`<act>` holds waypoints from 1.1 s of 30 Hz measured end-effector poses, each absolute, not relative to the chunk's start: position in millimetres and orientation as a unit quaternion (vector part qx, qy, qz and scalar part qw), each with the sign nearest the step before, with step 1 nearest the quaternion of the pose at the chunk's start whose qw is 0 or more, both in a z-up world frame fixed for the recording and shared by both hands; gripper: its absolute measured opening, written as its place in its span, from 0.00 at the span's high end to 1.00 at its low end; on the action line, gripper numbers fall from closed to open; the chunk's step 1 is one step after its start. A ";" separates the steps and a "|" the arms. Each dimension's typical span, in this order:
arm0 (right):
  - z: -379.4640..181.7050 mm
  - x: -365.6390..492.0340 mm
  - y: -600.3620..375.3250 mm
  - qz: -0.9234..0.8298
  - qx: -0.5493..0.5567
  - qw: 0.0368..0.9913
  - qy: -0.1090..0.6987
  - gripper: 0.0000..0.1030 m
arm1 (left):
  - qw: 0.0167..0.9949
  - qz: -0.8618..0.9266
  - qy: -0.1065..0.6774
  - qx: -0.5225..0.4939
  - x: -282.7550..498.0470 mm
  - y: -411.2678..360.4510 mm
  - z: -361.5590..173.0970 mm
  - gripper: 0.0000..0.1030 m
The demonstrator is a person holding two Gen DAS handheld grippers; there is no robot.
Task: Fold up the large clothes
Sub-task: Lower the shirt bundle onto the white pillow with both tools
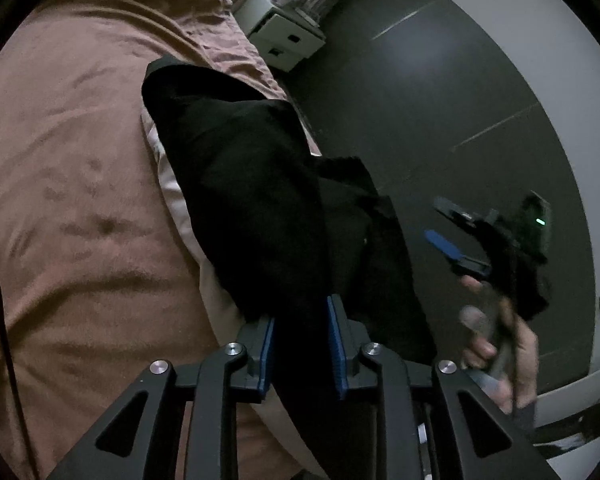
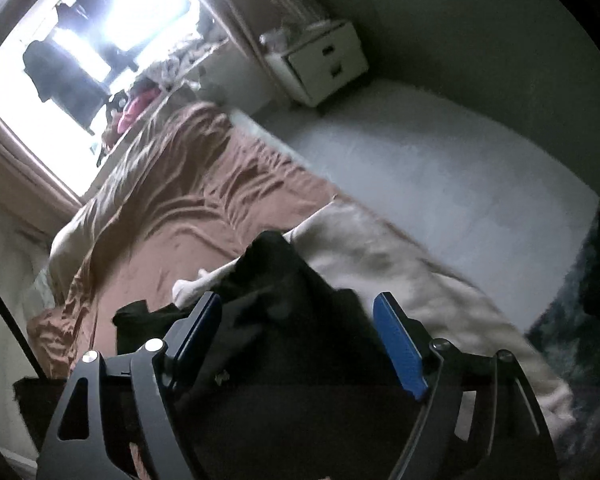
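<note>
The left hand-held gripper (image 1: 300, 344) pinches the black garment (image 1: 236, 184) trailing over the bed (image 1: 68, 160) edge, while the right hand-held gripper (image 2: 300, 340), gaping empty, could let the loose half slide floorward.

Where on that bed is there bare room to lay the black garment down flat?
The brown bedspread left of the black garment lies bare. The bed's right edge is crowded: the garment drapes there, clamped in the left hand-held gripper, with the open right hand-held gripper beside it.
</note>
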State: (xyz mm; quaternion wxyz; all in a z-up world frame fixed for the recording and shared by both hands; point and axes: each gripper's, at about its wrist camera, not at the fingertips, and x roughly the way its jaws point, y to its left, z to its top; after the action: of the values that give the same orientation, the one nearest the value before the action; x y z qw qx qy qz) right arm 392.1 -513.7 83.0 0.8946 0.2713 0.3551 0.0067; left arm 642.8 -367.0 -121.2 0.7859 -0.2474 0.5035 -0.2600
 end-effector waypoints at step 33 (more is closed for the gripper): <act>-6.9 187.4 -555.9 -0.033 0.406 0.874 0.264 0.98 | 0.809 -0.286 0.491 -0.154 666.4 -390.4 -110.2 0.66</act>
State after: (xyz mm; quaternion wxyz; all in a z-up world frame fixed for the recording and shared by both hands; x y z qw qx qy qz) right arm 187.4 -555.9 -6.9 0.8743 0.4060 0.2639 -0.0326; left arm 666.4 -390.4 -110.2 0.8087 -0.1542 0.4906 -0.2857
